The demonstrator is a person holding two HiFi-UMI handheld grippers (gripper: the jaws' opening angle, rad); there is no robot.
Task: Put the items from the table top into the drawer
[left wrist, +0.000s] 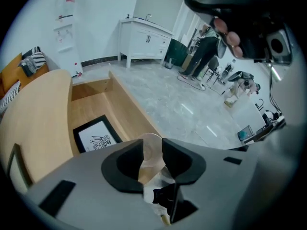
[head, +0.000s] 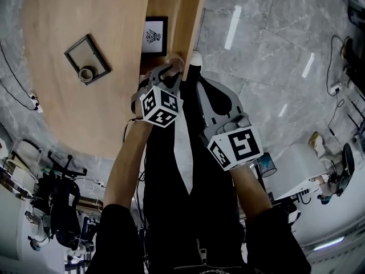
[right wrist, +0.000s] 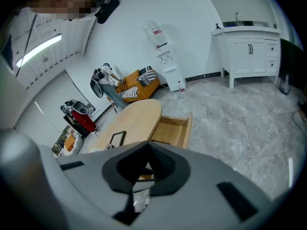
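Everything here is placed against the open light-wood drawer point(head: 193, 21) that stands out from the side of the oval light-wood table point(head: 85, 113). The left gripper point(left wrist: 151, 163) hangs over the near end of that drawer with its jaws spread. A translucent round ring, probably a roll of clear tape point(left wrist: 152, 145), stands on edge in the gap. By the look of it the pads lie alongside the ring rather than clamping it, so I judge it loose and about to drop in. Farther along the drawer floor lies a black-framed white print with a dark drawing point(head: 154, 36). The right gripper point(right wrist: 145, 164) is held outside the drawer, on the floor side of its front wall, with its jaws pressed together on nothing. What is left on the table top lies on the far side of the drawer from that gripper. It is an empty black rectangular frame point(head: 100, 52) well away from the drawer's edge, with a small pale tape roll point(head: 86, 73) at its nearest corner; I cannot tell whether the roll is on the rim or just inside it. The frame's long axis runs slantwise to the drawer's side, not parallel with it. The left gripper is plainly the nearer of the two, so the next reach would likely fall to it and carry it away from the drawer, across the table.
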